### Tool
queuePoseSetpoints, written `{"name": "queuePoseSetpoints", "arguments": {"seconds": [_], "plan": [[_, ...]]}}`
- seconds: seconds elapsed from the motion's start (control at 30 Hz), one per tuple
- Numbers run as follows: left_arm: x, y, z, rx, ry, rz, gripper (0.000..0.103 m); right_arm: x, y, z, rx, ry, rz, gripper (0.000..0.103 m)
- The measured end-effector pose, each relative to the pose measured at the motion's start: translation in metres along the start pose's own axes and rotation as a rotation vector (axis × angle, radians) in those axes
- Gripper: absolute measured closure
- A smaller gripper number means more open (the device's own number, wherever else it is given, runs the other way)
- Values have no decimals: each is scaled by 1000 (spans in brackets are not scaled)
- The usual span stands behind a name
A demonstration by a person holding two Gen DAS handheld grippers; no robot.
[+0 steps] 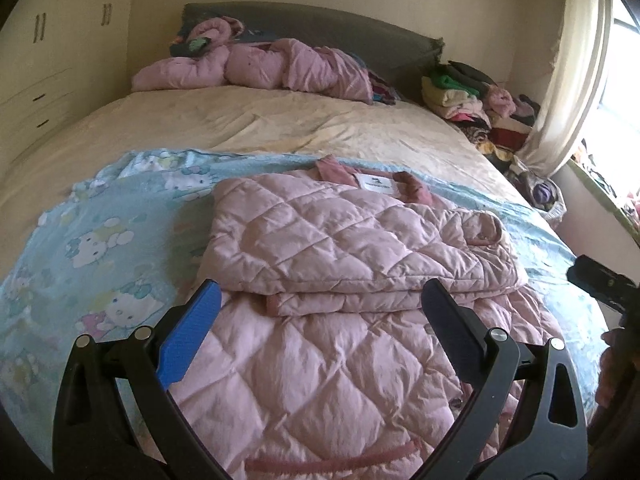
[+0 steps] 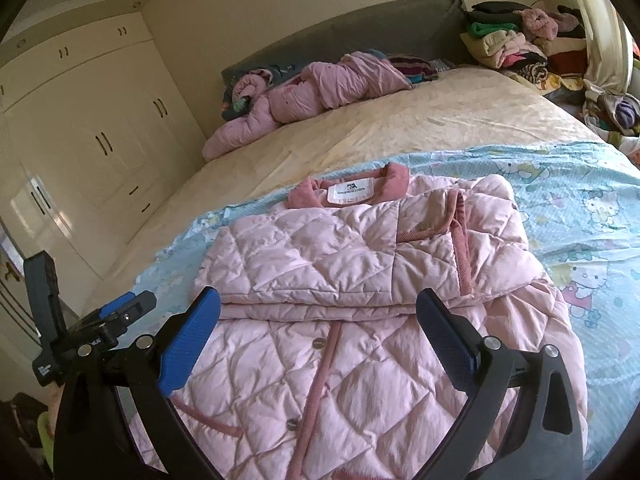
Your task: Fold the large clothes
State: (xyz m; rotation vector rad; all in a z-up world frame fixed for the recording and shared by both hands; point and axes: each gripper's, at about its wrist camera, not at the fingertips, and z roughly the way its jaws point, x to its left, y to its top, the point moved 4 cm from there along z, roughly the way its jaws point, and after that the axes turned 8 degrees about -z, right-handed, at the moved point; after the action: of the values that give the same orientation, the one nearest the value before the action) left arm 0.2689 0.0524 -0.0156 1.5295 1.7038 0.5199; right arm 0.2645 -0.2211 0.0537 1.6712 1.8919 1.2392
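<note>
A pink quilted jacket (image 1: pixel 352 236) lies on a light blue cartoon-print sheet (image 1: pixel 100 240) on the bed, sleeves folded in over the front, collar and white label at the far end. It also shows in the right wrist view (image 2: pixel 340 264). My left gripper (image 1: pixel 320 300) is open and empty above the jacket's lower half. My right gripper (image 2: pixel 320 308) is open and empty over the same lower half, near the button strip. The left gripper also appears at the left edge of the right wrist view (image 2: pixel 120 312).
A crumpled pink garment (image 1: pixel 260 68) lies by the grey headboard (image 1: pixel 340 28). A heap of folded clothes (image 1: pixel 472 96) sits at the bed's far right by the curtain (image 1: pixel 572 80). Cream wardrobes (image 2: pixel 100 120) stand to the left. The cream bedspread (image 1: pixel 280 120) stretches beyond the sheet.
</note>
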Motion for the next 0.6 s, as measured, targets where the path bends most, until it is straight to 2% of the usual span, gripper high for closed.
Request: {"name": "queuePoseSetpoints", "arguments": {"seconds": [0.1,0.3,0.6], "plan": [[4,-4,-7,-2,24,-9,9,2,0,-10,-12,5,0,5],[2,-9,-24,-11,11,-24,9,3,-3,-28,-31,7,2,5],[-14,-18,-50,-28,-3,8,9,6,-10,-54,-53,8,-3,5]]}}
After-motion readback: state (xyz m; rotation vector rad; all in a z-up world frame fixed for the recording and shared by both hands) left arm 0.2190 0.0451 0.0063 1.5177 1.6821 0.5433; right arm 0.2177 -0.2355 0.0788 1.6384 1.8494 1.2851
